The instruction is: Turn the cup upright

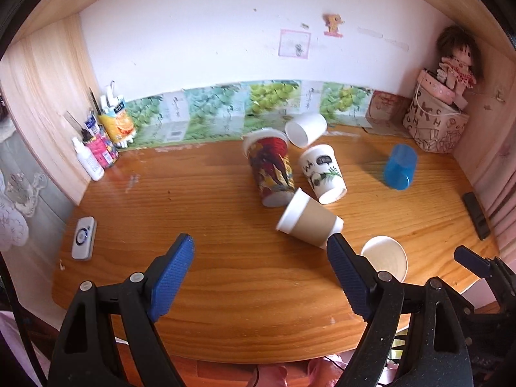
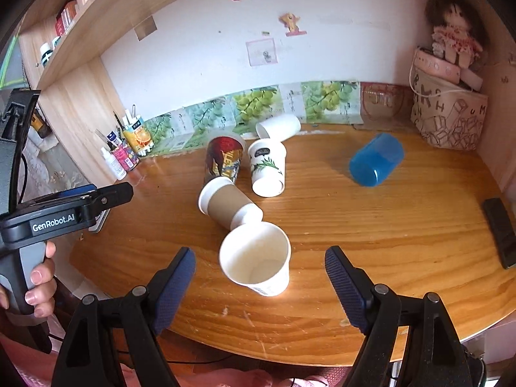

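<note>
A white paper cup (image 2: 258, 262) stands upright on the wooden desk (image 2: 371, 225), between the fingers of my open right gripper (image 2: 259, 277) without touching them; it also shows in the left wrist view (image 1: 385, 256). Several cups lie on their sides behind it: a brown-sleeved cup (image 2: 230, 203) (image 1: 309, 219), a red patterned cup (image 2: 224, 159) (image 1: 272, 169), a white panda cup (image 2: 267, 169) (image 1: 322, 171), a plain white cup (image 2: 279, 125) (image 1: 304, 129) and a blue plastic cup (image 2: 375, 159) (image 1: 400, 166). My left gripper (image 1: 261, 274) is open and empty, left of the upright cup.
Bottles and a pen holder (image 1: 103, 142) stand at the back left. A patterned bag with a doll (image 2: 448, 113) fills the back right corner. A black remote (image 2: 501, 232) lies at the right edge, a white device (image 1: 84, 238) at the left.
</note>
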Demonstrator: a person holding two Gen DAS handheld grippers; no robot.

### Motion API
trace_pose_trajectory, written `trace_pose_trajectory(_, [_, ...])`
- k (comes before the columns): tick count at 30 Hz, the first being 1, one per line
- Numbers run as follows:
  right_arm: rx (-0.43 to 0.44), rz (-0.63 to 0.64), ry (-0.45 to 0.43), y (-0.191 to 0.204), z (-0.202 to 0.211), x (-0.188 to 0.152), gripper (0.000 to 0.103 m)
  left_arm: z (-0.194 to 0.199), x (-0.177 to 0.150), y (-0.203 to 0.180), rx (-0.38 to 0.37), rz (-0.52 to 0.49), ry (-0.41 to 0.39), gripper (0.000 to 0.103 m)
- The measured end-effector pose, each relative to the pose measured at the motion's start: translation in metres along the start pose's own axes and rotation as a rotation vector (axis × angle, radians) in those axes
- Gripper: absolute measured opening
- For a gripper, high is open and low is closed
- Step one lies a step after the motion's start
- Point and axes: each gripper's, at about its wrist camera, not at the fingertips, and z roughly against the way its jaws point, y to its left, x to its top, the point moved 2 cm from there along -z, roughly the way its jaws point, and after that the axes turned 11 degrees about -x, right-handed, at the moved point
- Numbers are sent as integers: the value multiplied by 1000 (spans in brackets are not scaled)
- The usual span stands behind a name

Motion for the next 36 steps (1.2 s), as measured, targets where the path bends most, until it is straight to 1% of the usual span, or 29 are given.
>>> trace_pose_trajectory(4, [-41,0,-47,23,25,13,83,18,8,9,-16,-26,-30,87])
trace_pose_trajectory(7, [-74,3,-85,34,46,24,83,32,17,8,6,-58,-54,88])
trace_pose_trajectory(9, [-73,-3,-107,38,60,32,88,41,21,6,-10,-68,-60,88])
trace_pose_trajectory(11, [-58,2,-131,41,73,40,89,53,26,5,-34,-52,-76,88])
trace_pose_trajectory(13, [-51,21,-155,43,86,46,89,68,31,5,-46,-20,-118,88])
trace_pose_trajectory(14, [-42,33,-167,43,91,49,89,76,33,5,-39,-1,-148,88])
trace_pose_trajectory(16, [-25,56,-191,43,103,55,89,91,37,5,-2,39,-208,94])
trace_pose_trajectory(17, [-21,63,-201,42,107,58,89,99,38,5,10,56,-236,99])
trace_pose_trajectory(20, [4,68,-235,35,124,67,89,120,40,-1,22,91,-321,99])
trace_pose_trajectory(22, [30,63,-248,32,133,71,89,133,41,-7,31,81,-349,99])
trace_pose_trajectory(25, [55,75,-267,32,141,71,89,151,37,-16,34,88,-404,99])
trace_pose_trajectory(26, [57,80,-272,31,143,70,89,158,35,-18,43,93,-434,99])
trace_pose_trajectory(28, [65,86,-272,31,145,69,89,168,33,-20,78,99,-472,103])
trace_pose_trajectory(30, [65,95,-274,31,150,65,89,177,31,-21,106,103,-493,103])
trace_pose_trajectory(32, [52,111,-291,30,156,61,89,183,28,-23,101,111,-509,103])
trace_pose_trajectory(36, [45,118,-319,26,166,55,89,188,17,-31,66,142,-530,103])
